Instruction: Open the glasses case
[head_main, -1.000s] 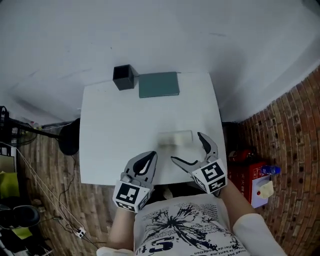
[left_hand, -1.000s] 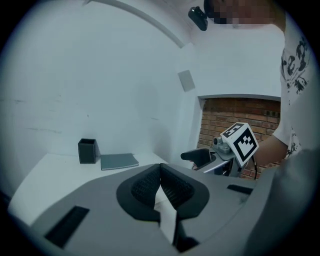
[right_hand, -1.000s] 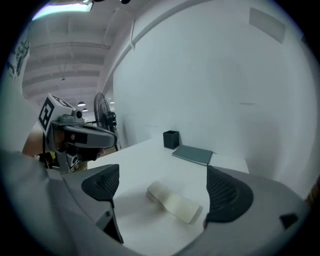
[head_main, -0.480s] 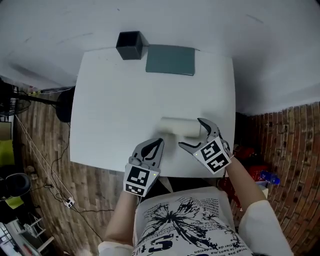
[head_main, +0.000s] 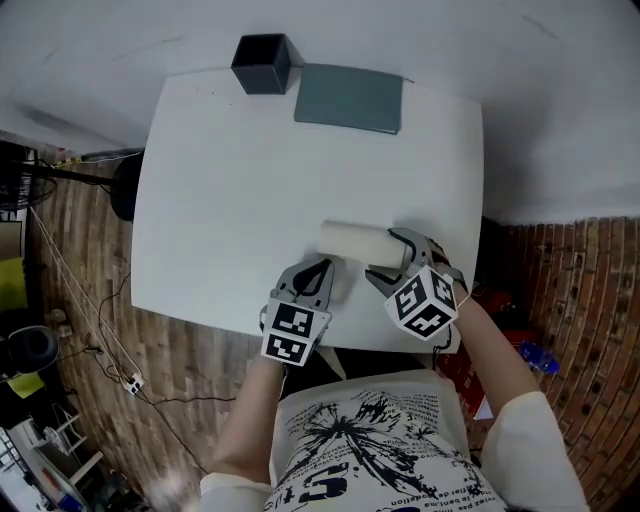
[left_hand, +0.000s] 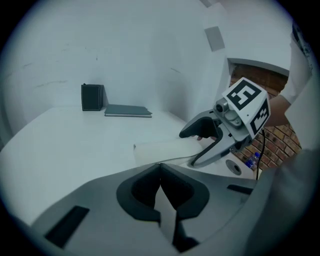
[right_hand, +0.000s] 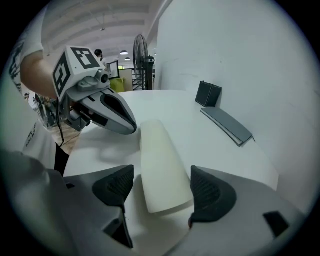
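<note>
The cream glasses case (head_main: 352, 243) lies shut on the white table (head_main: 220, 200) near its front edge. My right gripper (head_main: 391, 260) straddles the case's right end, and its jaws are closing. In the right gripper view the case (right_hand: 162, 165) sits between the pads of this gripper (right_hand: 162, 192), with a gap still showing at the left pad. My left gripper (head_main: 324, 268) rests shut just in front of the case's left part, with nothing between its jaws (left_hand: 161, 195). From the left gripper view the case (left_hand: 162, 150) lies just ahead, with the right gripper (left_hand: 210, 142) at its far end.
A black box (head_main: 262, 63) and a flat grey-green notebook (head_main: 350, 98) sit at the table's far edge, against the white wall. Brick-pattern floor surrounds the table. A red object stands on the floor to the right, and cables and a fan base lie at the left.
Both grippers have come down onto the table at the case. The right jaws have narrowed around the case's right end. The left gripper has moved up to the case's front.
</note>
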